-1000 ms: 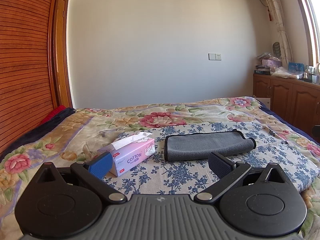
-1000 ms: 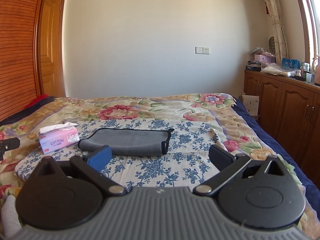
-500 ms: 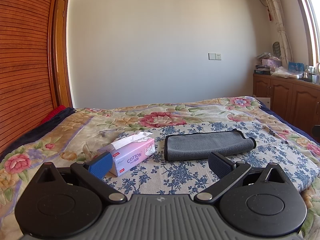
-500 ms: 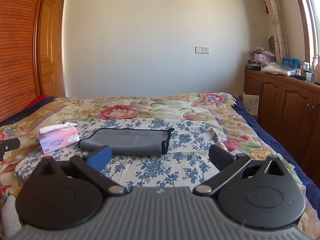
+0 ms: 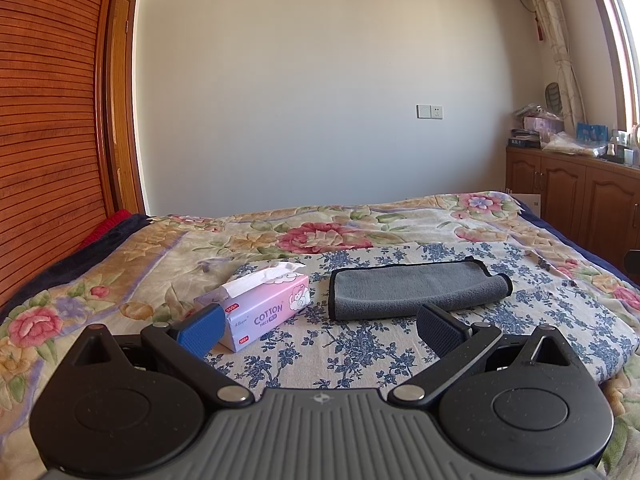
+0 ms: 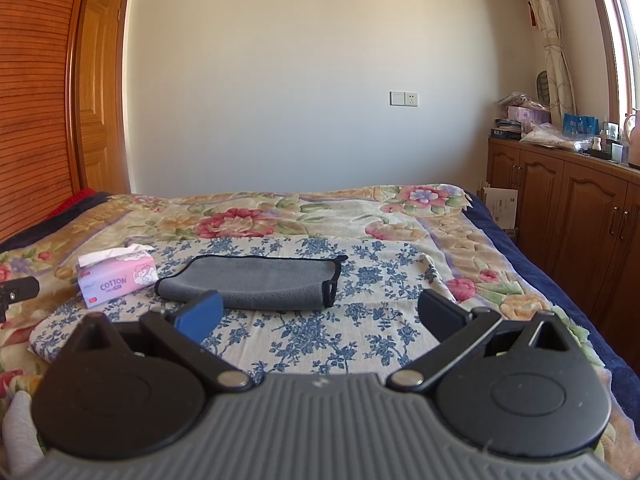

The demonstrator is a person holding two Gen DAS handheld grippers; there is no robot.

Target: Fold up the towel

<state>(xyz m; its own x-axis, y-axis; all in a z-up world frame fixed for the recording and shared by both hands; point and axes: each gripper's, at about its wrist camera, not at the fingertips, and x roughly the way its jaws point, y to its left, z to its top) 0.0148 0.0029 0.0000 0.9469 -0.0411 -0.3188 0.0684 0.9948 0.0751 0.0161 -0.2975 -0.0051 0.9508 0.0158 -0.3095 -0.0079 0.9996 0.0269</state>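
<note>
bed (image 5: pixel 168 252) lying under a blue-flowered sheet (image 5: pixel 360 344). grey towel (image 5: pixel 412 288) lying folded on it, tissue box (image 5: pixel 264 304) sitting just beside. left gripper (image 5: pixel 320 326) and right gripper (image 6: pixel 318 314) hovering near, jaws gaping wide, holding nothing.

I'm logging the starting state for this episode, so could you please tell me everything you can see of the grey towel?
The grey towel looks like soft microfibre with a thin black binding along its edges. It is already folded over into a long, flat rectangle, with a rounded fold at the end towards the tissue box and a small black loop at the other end. It lies on the blue-flowered cloth spread on the bed, beside the box but apart from it. Neither gripper touches it; both are open and short of it.
</note>
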